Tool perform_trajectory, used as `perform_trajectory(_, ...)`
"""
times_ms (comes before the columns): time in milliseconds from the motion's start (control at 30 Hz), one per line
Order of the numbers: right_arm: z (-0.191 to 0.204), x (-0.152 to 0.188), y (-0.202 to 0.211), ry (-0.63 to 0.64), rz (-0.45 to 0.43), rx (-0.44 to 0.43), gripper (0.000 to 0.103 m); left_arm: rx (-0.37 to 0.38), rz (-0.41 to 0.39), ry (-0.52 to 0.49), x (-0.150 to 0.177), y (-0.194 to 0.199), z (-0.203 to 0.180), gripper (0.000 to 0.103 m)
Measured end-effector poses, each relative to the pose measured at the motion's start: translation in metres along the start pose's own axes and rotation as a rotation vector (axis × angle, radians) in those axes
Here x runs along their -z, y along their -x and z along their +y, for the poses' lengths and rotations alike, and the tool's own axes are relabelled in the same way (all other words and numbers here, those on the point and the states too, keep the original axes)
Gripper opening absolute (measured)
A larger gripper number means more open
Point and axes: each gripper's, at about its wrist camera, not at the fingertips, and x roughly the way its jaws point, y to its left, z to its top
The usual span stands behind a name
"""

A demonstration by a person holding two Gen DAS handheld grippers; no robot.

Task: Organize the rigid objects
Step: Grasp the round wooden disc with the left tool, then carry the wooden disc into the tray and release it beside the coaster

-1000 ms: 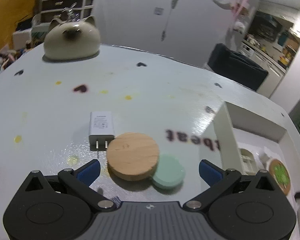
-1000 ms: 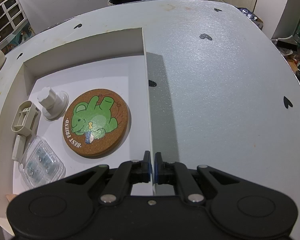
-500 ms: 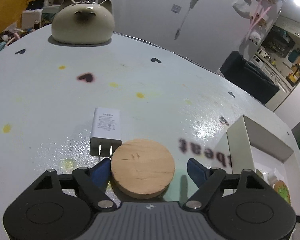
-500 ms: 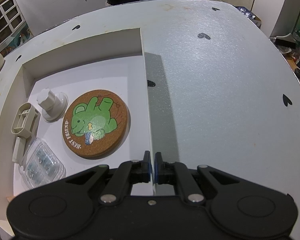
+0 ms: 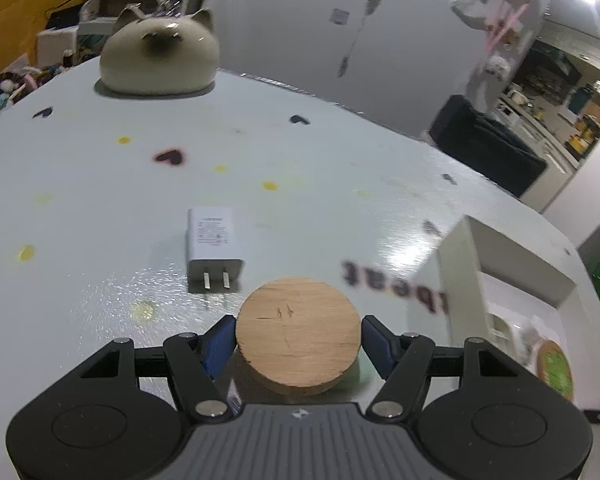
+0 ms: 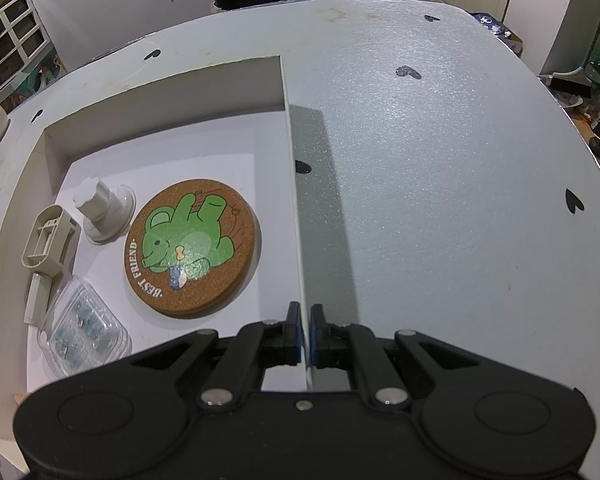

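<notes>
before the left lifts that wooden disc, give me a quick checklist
1. Wooden disc between the left gripper jaws: ok, centred.
2. Pads pressing the disc: cannot tell; the jaws are closing and sit at its edges.
3. Charger clear of the jaws: ok, beside the disc, apart.
4. Right gripper steadying the box: ok, shut on its wall.
5. Room in the box: ok, bare floor behind the bear coaster.
6. Anything under the disc: cannot tell, hidden.
</notes>
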Motion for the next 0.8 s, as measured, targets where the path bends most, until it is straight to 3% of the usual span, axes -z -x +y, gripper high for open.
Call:
perform_trajectory(233, 0.001, 0.000, -0.001, 0.010, 0.003, 0.000, 0.005, 0.129, -0.014, -0.088, 0.002, 0.038, -0.035, 0.068)
perform_trajectory(400, 0.004, 0.000, -0.001, 0.022, 0.004, 0.003, 0.005, 0.241, 0.017, -0.193, 0.010, 0.051, -0.078, 0.068)
perform_trajectory(600, 0.006, 0.000, -0.002, 0.035, 0.005, 0.006, 0.005, 0.358, 0.088, -0.336, 0.026, 0.049, -0.136, 0.068)
perform_trajectory(800, 0.007, 0.001, -0.002, 0.035, 0.001, 0.010, 0.005, 0.426, 0.154, -0.474, 0.048, 0.034, -0.185, 0.068)
